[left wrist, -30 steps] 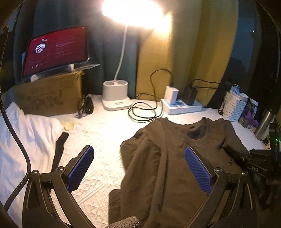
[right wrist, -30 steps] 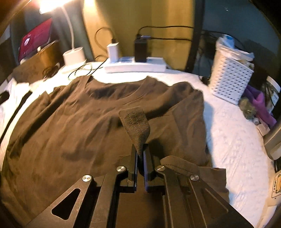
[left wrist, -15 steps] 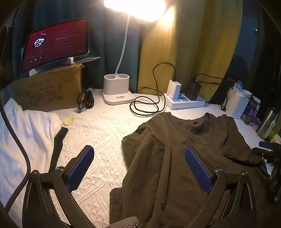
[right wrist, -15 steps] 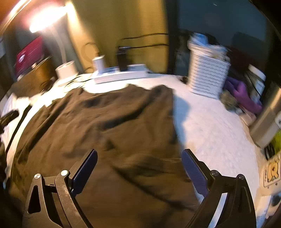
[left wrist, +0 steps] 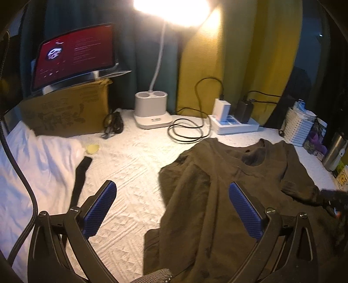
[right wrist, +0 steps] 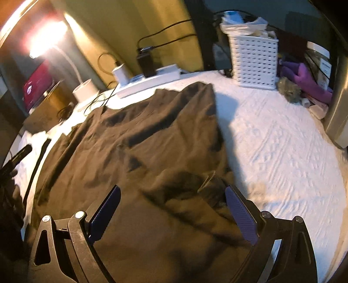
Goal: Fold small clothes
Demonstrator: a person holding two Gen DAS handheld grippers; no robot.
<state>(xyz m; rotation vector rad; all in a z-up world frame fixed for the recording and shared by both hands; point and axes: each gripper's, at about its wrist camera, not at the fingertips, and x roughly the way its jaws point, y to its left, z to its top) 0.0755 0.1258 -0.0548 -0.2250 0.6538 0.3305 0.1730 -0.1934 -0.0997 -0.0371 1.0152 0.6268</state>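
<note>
Shirt (left wrist: 228, 196) lengthwise, collar toward power strip (left wrist: 236, 127).

The brown t-shirt (left wrist: 217, 196) runs off the lower edge of both views, so its hem does not show; in the right wrist view (right wrist: 152, 152) motion blur smears its folds, and the sleeve near the right edge of the bedspread (right wrist: 282, 152) is a soft lump. The lamp head (left wrist: 171, 8) is burnt out to white glare and cut by the top edge. Text on the tablet screen (left wrist: 74, 54) is too small to read. The steel flask (left wrist: 333, 150) is cropped at the right edge. What fills the white basket (right wrist: 254, 58) cannot be told.
</note>
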